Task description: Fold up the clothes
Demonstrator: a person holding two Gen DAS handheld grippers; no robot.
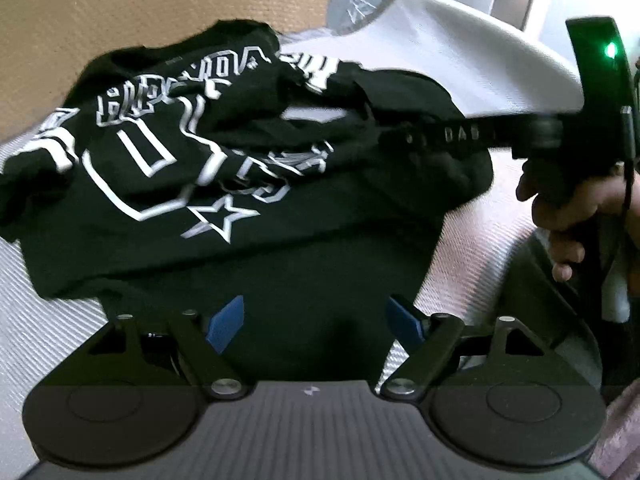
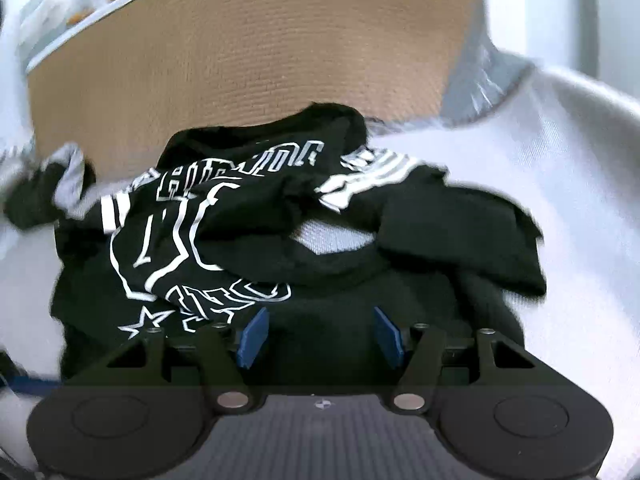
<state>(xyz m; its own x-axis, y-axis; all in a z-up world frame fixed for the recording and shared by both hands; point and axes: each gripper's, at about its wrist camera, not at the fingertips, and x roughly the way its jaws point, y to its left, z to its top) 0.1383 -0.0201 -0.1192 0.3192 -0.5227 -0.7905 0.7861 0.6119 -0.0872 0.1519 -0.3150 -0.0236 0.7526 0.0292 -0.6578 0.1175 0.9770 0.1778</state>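
A black t-shirt [image 1: 168, 168] with white outlined lettering and a star lies crumpled on a white bed cover [image 1: 460, 76]. It also shows in the right wrist view [image 2: 224, 248], bunched, with a striped sleeve turned up. My left gripper [image 1: 316, 326] is open, its blue pads [image 1: 226, 324] apart just over the shirt's near plain edge. My right gripper [image 2: 320, 336] is open too, above the shirt's near edge. The right gripper's body, held by a hand, shows in the left wrist view [image 1: 580, 136], over the shirt's right side.
A tan woven headboard or wall panel [image 2: 248, 56] stands behind the shirt. A grey cloth [image 1: 356, 4] lies at the far end of the bed. The white cover [image 2: 560, 168] spreads to the right of the shirt.
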